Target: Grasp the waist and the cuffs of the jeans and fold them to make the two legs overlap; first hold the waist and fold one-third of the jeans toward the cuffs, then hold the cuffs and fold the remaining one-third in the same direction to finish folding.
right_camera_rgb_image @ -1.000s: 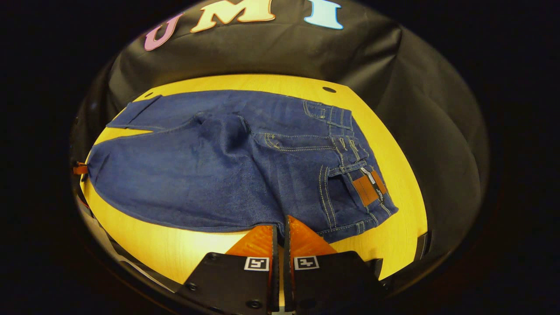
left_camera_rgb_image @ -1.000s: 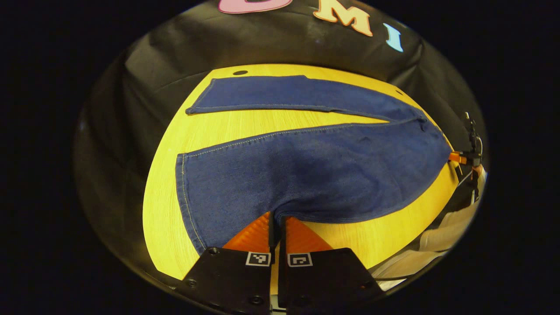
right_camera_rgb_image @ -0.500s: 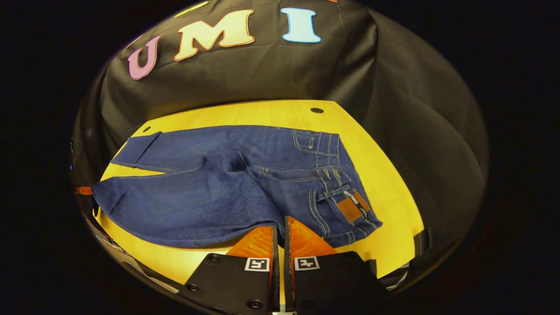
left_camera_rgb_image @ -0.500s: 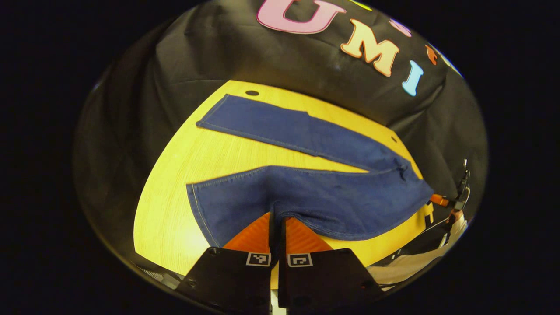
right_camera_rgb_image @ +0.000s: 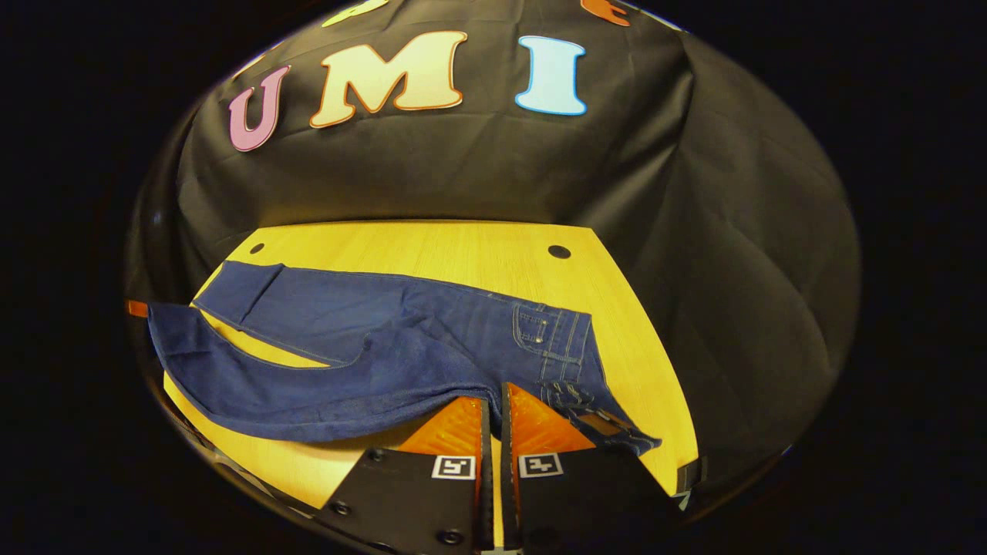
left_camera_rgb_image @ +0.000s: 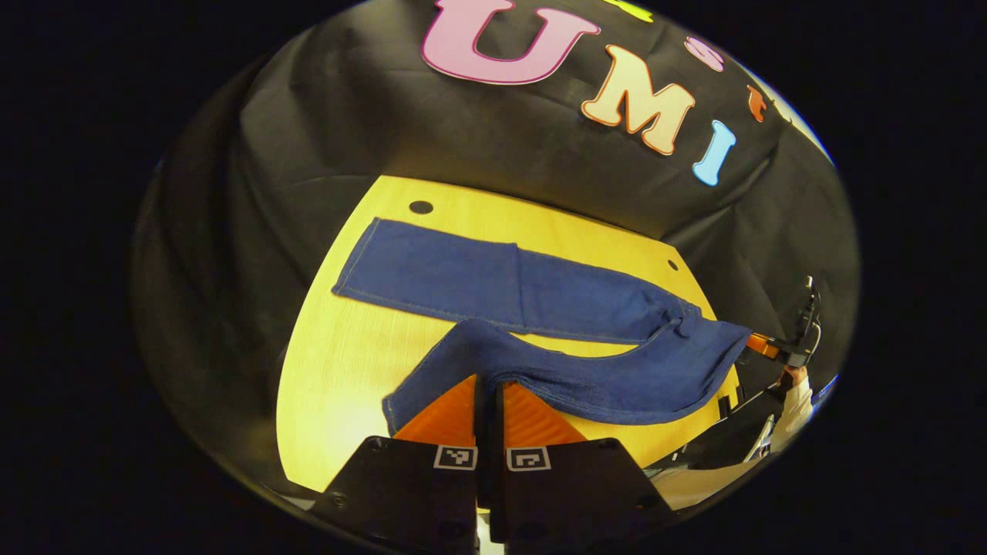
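On the yellow table [right_camera_rgb_image: 463, 247] lies one pair of jeans [right_camera_rgb_image: 432, 339], its far leg [left_camera_rgb_image: 478, 281] flat while I lift the near leg [left_camera_rgb_image: 586, 378] above it so the two can overlap. My left gripper [left_camera_rgb_image: 487, 385] is clamped on the near leg's edge by the cuff end; my right gripper [right_camera_rgb_image: 493, 408] is clamped on the waist [right_camera_rgb_image: 570, 354] edge nearest me. Two grips keep the raised denim taut. I count two legs, two grippers, and two small holes in the table beyond the jeans.

The left gripper [left_camera_rgb_image: 487, 385] and the right gripper [right_camera_rgb_image: 493, 408] are each held clamped on the jeans [left_camera_rgb_image: 540, 308], fingers pressed together.
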Demonstrator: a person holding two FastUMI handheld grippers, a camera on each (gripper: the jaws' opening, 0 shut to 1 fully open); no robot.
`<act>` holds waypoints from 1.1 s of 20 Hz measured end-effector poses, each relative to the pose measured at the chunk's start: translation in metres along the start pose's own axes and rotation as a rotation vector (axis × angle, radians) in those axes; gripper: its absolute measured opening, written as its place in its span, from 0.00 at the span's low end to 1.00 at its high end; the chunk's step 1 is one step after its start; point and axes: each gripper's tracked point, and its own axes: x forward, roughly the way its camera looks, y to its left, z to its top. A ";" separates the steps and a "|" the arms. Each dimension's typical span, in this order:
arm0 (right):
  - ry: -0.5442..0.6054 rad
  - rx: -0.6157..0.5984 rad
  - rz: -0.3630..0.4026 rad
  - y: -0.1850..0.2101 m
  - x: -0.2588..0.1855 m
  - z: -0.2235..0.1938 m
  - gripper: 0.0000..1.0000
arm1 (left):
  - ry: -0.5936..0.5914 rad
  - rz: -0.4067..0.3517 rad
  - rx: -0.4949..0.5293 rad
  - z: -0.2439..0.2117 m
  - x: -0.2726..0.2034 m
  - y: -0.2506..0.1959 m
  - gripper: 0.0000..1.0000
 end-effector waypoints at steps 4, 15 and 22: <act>0.074 0.014 0.047 0.001 0.021 0.019 0.02 | 0.062 0.009 0.004 0.048 0.006 0.010 0.00; 0.166 0.181 0.069 -0.008 0.108 0.066 0.06 | 0.146 0.051 0.053 0.124 0.090 0.032 0.01; 0.164 0.185 0.002 -0.007 0.172 0.070 0.06 | 0.191 0.054 -0.020 0.132 0.155 0.048 0.00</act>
